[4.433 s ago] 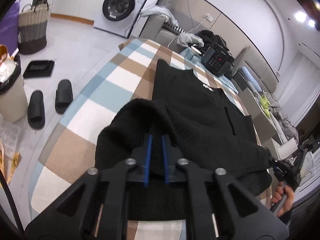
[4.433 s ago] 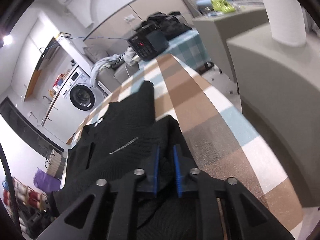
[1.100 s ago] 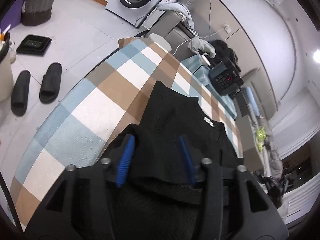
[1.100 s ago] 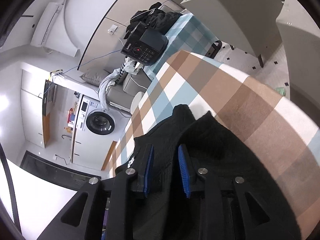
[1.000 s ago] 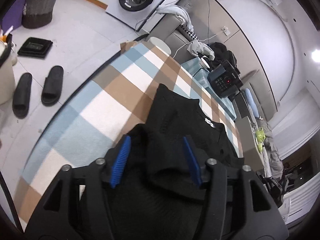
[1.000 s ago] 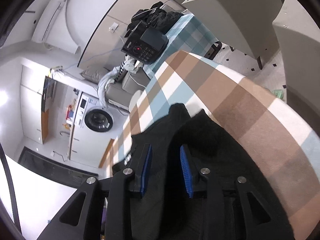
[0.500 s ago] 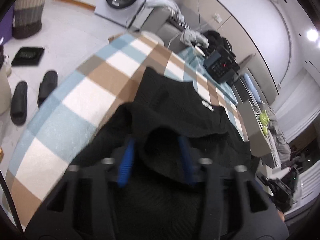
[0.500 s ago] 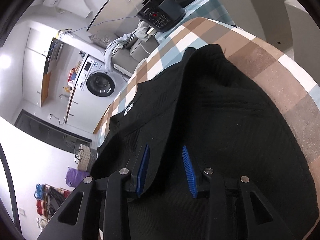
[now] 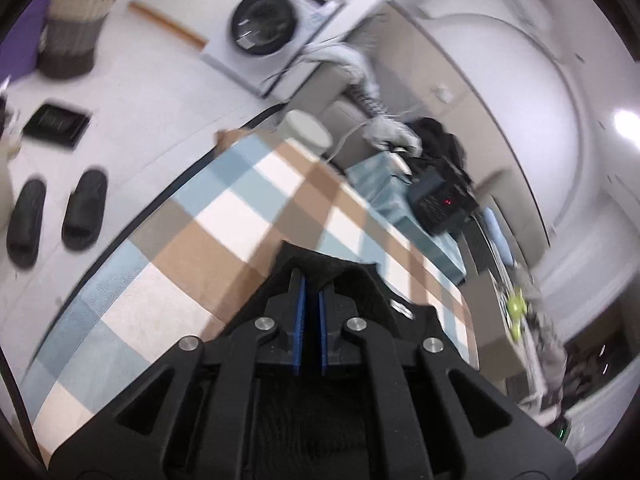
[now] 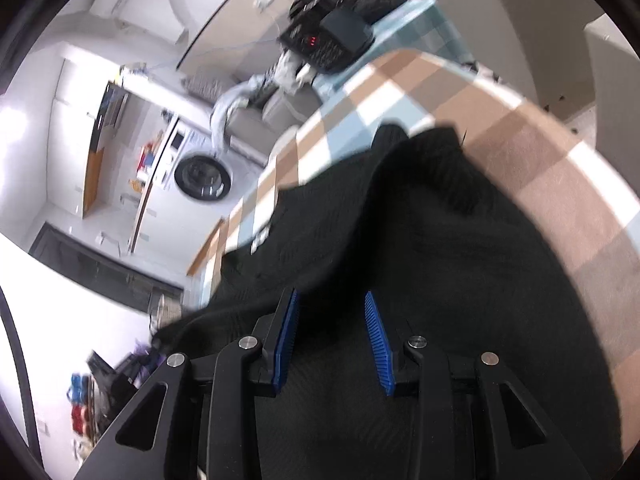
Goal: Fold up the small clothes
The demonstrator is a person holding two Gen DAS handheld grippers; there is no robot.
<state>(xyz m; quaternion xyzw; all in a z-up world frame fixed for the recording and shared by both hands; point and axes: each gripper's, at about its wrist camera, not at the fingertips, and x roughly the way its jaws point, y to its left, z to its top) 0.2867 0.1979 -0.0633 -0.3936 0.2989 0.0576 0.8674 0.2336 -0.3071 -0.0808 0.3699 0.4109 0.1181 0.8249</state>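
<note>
Black knit garment [image 10: 460,272] lies folded over itself on checked tablecloth [image 9: 224,220].

Change: left gripper [image 9: 309,294], spread over fabric a second ago, now pressed together, blue pads nearly touching; whether cloth sits between them, cannot tell. Right gripper [image 10: 332,336] remains spread, hovering over garment, holding nothing. Judgement: one fold laid down; left side likely starting next.

Left view: slippers [image 9: 56,216], washing machine [image 9: 272,28]. Right view alone shows garment's spread and fold ridge.
</note>
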